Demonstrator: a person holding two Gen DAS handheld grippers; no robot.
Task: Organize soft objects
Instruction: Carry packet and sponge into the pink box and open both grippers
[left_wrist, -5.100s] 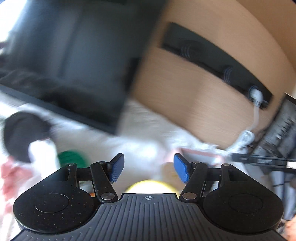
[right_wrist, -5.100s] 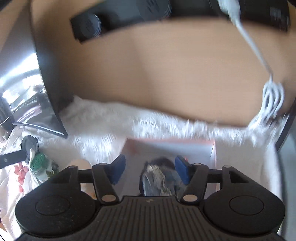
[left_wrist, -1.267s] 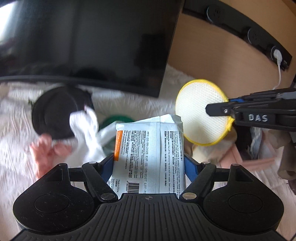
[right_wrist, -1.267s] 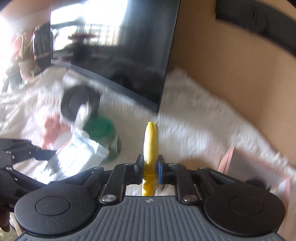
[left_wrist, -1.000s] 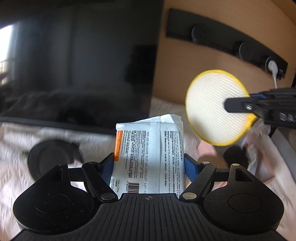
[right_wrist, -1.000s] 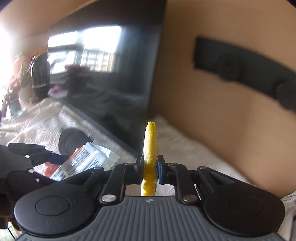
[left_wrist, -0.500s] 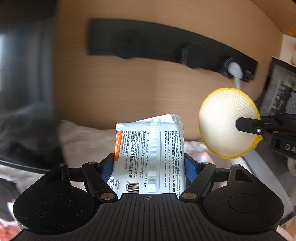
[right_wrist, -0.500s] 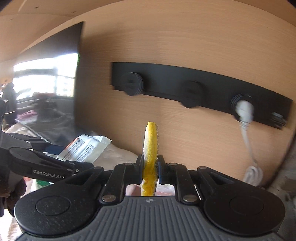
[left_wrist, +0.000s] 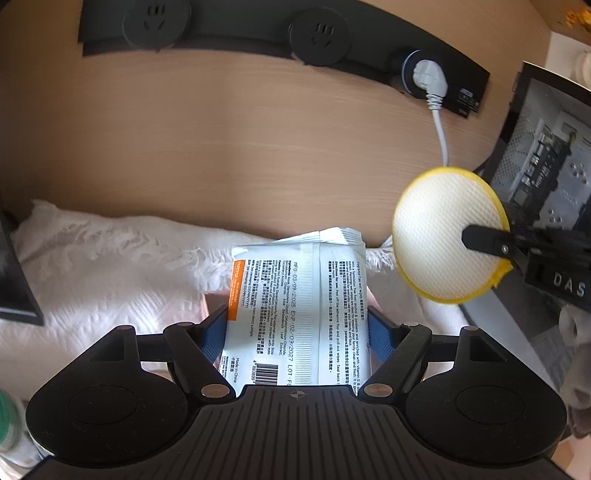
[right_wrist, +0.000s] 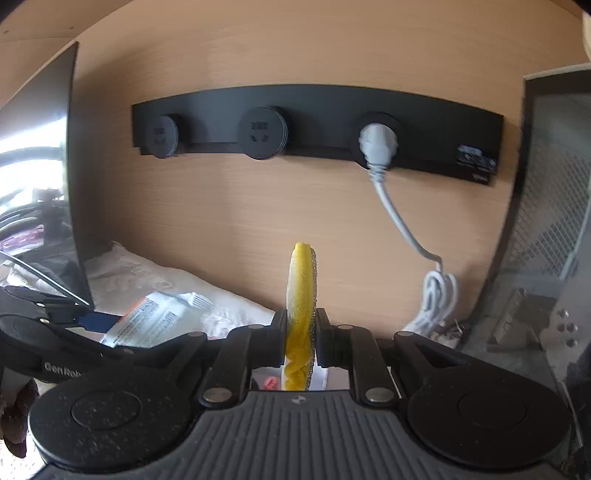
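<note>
Wipes pack and sponge pad held above the table's back edge

Wipes pack (left_wrist: 299, 306), light, squashy and slick-filmed, sits pinched across its width by the left hand-held gripper (left_wrist: 297, 332), jaws wide; a mid-body hold likely suits it. Right hand-held gripper (right_wrist: 301, 332) squeezes the thin yellow sponge pad (right_wrist: 301, 295) edge-on, nearly closed. Both hover over the white cloth (left_wrist: 110, 258).

Soft daylight, glare at the right view's left edge, strong fisheye bending, both views sharp

Yellow-rimmed white mesh sponge (left_wrist: 447, 236); white, orange-striped wipes pack (left_wrist: 299, 299).
</note>
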